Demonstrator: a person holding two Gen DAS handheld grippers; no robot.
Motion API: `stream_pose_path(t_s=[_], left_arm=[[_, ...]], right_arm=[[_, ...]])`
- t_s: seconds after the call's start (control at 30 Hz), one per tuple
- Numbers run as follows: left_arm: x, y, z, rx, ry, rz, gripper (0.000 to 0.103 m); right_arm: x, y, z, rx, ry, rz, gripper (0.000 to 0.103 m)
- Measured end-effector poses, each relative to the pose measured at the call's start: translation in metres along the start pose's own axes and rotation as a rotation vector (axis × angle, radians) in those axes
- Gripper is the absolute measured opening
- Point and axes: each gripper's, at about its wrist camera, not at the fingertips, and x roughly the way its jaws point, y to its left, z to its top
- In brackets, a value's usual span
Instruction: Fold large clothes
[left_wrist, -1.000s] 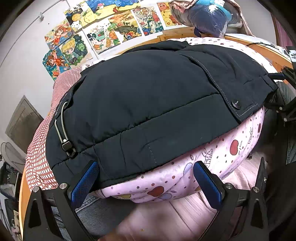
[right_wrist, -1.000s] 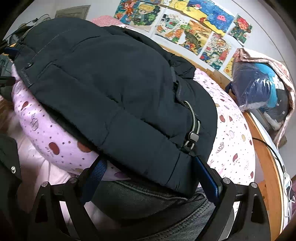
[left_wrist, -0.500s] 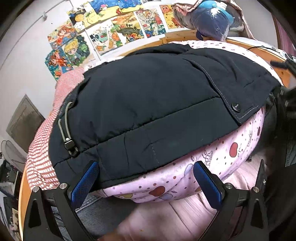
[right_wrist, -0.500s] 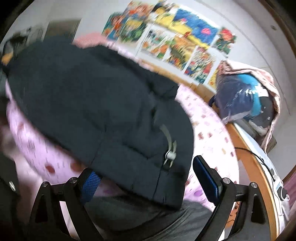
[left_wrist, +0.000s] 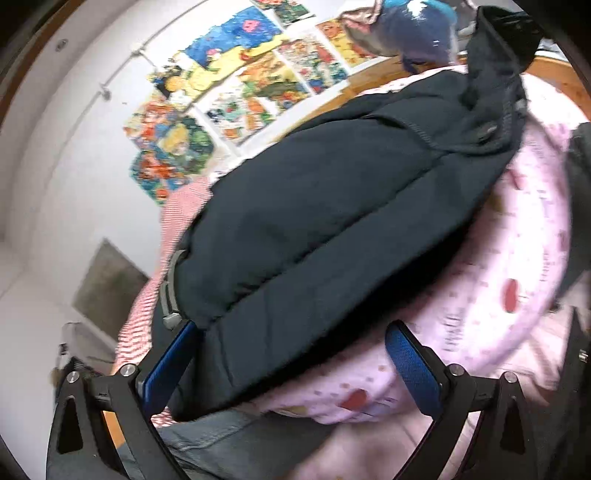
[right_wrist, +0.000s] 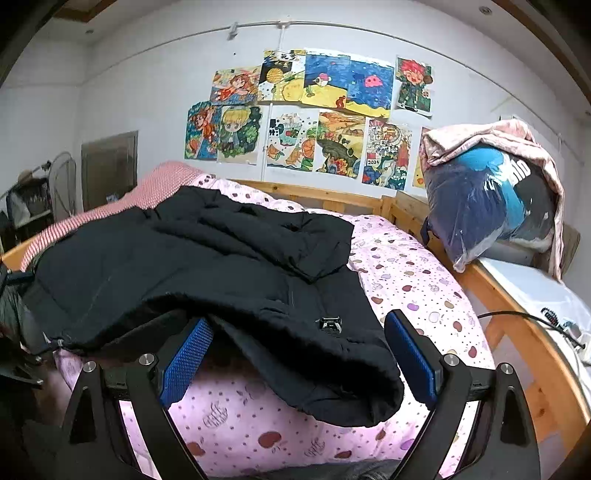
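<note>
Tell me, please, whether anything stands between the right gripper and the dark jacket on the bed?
Nothing visible does. The right gripper is open at the near hem of the black padded jacket, which drapes between its blue fingers on the pink patterned quilt. The bagged bundle sits far to the side.

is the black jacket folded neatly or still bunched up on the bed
Still bunched up: the black jacket lies rumpled on the pink bedspread, its near hem draping unevenly and one flap heaped loosely on top.
</note>
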Motion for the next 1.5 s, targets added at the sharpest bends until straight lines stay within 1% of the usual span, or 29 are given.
stream_pose_path(t_s=[0.03,0.07,0.1,0.13,0.2,0.23,0.4,0.47,0.5,0.53,0.57,0.63,0.67,0.7,0.73,0.8,0.83,0.97,1.0,1.03,1.1,1.2,1.37,1.5], left_arm=[[0.001,0.001,0.001,-0.003,-0.001,0.013,0.092],[0.001,0.002,0.002,-0.007,-0.006,0.027,0.081],[0.001,0.003,0.003,-0.006,-0.015,0.037,0.068],[0.001,0.003,0.004,-0.006,-0.018,0.046,0.066],[0.001,0.006,0.005,-0.014,-0.028,0.055,0.058],[0.000,0.008,0.006,-0.015,-0.033,0.051,0.057],[-0.009,0.016,0.010,-0.023,-0.072,0.045,0.045],[-0.011,0.019,0.011,-0.026,-0.082,0.040,0.036],[-0.011,0.020,0.012,-0.027,-0.085,0.040,0.034],[-0.012,0.022,0.014,-0.029,-0.090,0.038,0.032],[-0.012,0.022,0.015,-0.032,-0.092,0.036,0.030],[-0.013,0.025,0.018,-0.040,-0.100,0.033,0.028],[-0.013,0.027,0.020,-0.045,-0.105,0.031,0.026],[-0.015,0.028,0.021,-0.050,-0.111,0.028,0.024],[-0.016,0.030,0.022,-0.054,-0.118,0.028,0.022],[-0.020,0.033,0.024,-0.066,-0.140,0.024,0.019],[-0.022,0.036,0.025,-0.074,-0.149,0.023,0.019],[-0.032,0.043,0.028,-0.111,-0.178,0.021,0.013],[-0.035,0.046,0.029,-0.123,-0.189,0.019,0.011],[-0.039,0.050,0.030,-0.141,-0.202,0.019,0.011],[-0.046,0.056,0.031,-0.173,-0.223,0.012,0.009],[-0.055,0.062,0.029,-0.203,-0.239,0.011,0.008],[-0.070,0.069,0.022,-0.247,-0.252,-0.002,0.008],[-0.085,0.081,0.019,-0.286,-0.245,-0.038,0.008]], right_arm=[[0.004,-0.002,0.000,0.000,0.000,0.002,0.090],[0.008,-0.004,0.001,-0.002,0.001,0.001,0.090],[0.010,-0.003,-0.003,-0.012,0.003,-0.004,0.090],[0.009,0.000,-0.003,-0.020,0.006,-0.007,0.090],[0.011,0.001,-0.011,-0.048,0.017,-0.017,0.090],[0.012,0.002,-0.016,-0.064,0.026,-0.021,0.090],[0.007,0.009,-0.038,-0.144,0.074,-0.058,0.090],[0.005,0.015,-0.044,-0.175,0.096,-0.062,0.090],[0.005,0.018,-0.047,-0.192,0.105,-0.062,0.087],[0.004,0.022,-0.050,-0.207,0.114,-0.063,0.082],[0.005,0.025,-0.053,-0.220,0.122,-0.062,0.080],[0.005,0.031,-0.055,-0.227,0.131,-0.057,0.067],[0.006,0.033,-0.057,-0.231,0.139,-0.049,0.064],[0.006,0.036,-0.058,-0.236,0.144,-0.049,0.056],[0.006,0.039,-0.058,-0.247,0.148,-0.058,0.044],[0.005,0.045,-0.057,-0.268,0.145,-0.086,0.032],[0.003,0.046,-0.057,-0.264,0.141,-0.086,0.025],[-0.008,0.043,-0.047,-0.208,0.104,-0.080,0.016],[-0.015,0.042,-0.043,-0.182,0.074,-0.081,0.010],[-0.019,0.042,-0.041,-0.166,0.056,-0.068,0.007],[-0.031,0.041,-0.035,-0.134,0.013,-0.073,0.007],[-0.041,0.038,-0.032,-0.112,-0.008,-0.060,0.006],[-0.061,0.035,-0.031,-0.082,-0.075,-0.055,0.006],[-0.086,0.036,-0.024,-0.052,-0.122,-0.039,0.006]])
